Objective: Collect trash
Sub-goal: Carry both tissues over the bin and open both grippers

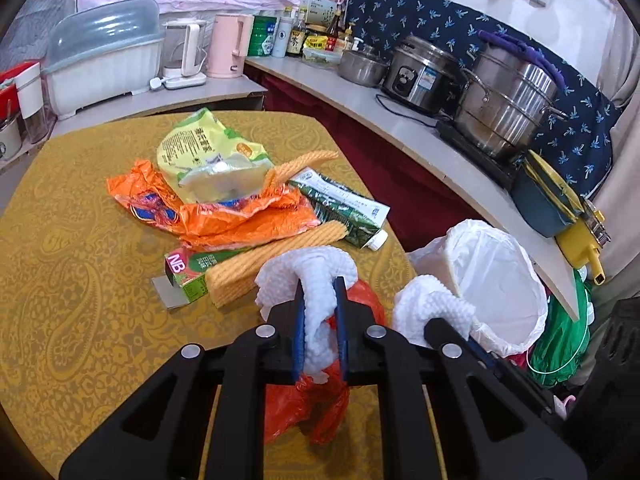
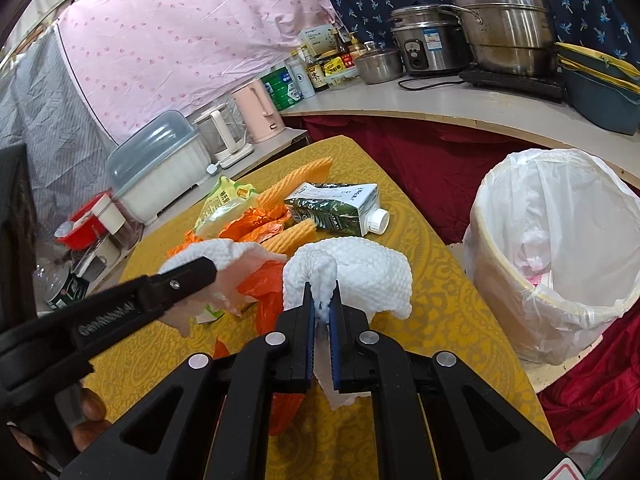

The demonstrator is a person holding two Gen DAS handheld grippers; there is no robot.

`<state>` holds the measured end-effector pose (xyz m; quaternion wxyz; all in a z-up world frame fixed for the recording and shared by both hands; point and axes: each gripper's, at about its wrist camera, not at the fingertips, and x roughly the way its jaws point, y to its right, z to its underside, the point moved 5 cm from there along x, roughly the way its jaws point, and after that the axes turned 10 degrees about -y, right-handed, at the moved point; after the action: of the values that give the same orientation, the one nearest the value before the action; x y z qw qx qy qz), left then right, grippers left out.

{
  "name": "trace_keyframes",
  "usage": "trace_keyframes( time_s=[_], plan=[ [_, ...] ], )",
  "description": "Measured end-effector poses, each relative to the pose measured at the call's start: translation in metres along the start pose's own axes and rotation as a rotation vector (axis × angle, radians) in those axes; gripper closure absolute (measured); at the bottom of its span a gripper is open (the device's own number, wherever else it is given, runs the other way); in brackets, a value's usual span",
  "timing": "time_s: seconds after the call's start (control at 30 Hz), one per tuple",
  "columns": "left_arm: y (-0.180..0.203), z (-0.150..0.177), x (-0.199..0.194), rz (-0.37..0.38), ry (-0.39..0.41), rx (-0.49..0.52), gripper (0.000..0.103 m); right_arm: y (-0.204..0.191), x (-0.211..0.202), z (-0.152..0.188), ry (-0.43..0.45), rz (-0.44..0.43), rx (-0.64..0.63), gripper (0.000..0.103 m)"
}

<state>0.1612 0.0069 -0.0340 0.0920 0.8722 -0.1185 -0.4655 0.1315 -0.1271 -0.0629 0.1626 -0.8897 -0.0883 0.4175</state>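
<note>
My left gripper (image 1: 320, 284) is shut on a crumpled white paper towel (image 1: 312, 268), held above the yellow table (image 1: 80, 260). A red plastic bag (image 1: 304, 408) hangs from the same grip. My right gripper (image 2: 322, 286) is shut on a second white paper towel (image 2: 360, 264). It hovers near the table's right edge, beside the white-lined trash bin (image 2: 560, 240). Each view shows the other gripper too: the right gripper (image 1: 436, 324) and the left gripper (image 2: 208, 268). On the table lie an orange wrapper (image 1: 240, 216), a green snack bag (image 1: 196, 148), a milk carton (image 1: 344, 204), yellow corrugated pieces (image 1: 272, 256) and a small green box (image 1: 188, 276).
A curved counter (image 1: 400, 120) behind the bin carries steel pots (image 1: 508, 108), a rice cooker (image 1: 420, 76) and bottles. Kettles (image 1: 228, 46) and a dish box (image 1: 100, 64) stand past the table's far edge. A hand (image 2: 92, 408) grips the left tool. Bags (image 1: 560, 344) sit on the floor by the bin.
</note>
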Motion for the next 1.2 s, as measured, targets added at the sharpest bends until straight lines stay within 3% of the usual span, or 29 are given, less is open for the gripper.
trace_keyframes(
  time_s=[0.27, 0.5, 0.9, 1.2],
  plan=[
    [0.029, -0.006, -0.022, 0.016, 0.045, 0.061, 0.091, 0.017, -0.027, -0.009, 0.059, 0.038, 0.015, 0.096],
    [0.088, -0.010, -0.016, 0.056, 0.047, 0.173, 0.091, 0.061, -0.057, -0.020, 0.123, 0.112, 0.062, 0.096],
    [0.202, -0.007, 0.031, 0.186, -0.021, 0.354, 0.091, 0.165, -0.099, -0.037, 0.208, 0.252, 0.188, 0.096],
    [0.243, -0.001, 0.089, 0.150, -0.105, 0.453, 0.091, 0.217, -0.084, -0.054, 0.171, 0.346, 0.184, 0.096]
  ],
)
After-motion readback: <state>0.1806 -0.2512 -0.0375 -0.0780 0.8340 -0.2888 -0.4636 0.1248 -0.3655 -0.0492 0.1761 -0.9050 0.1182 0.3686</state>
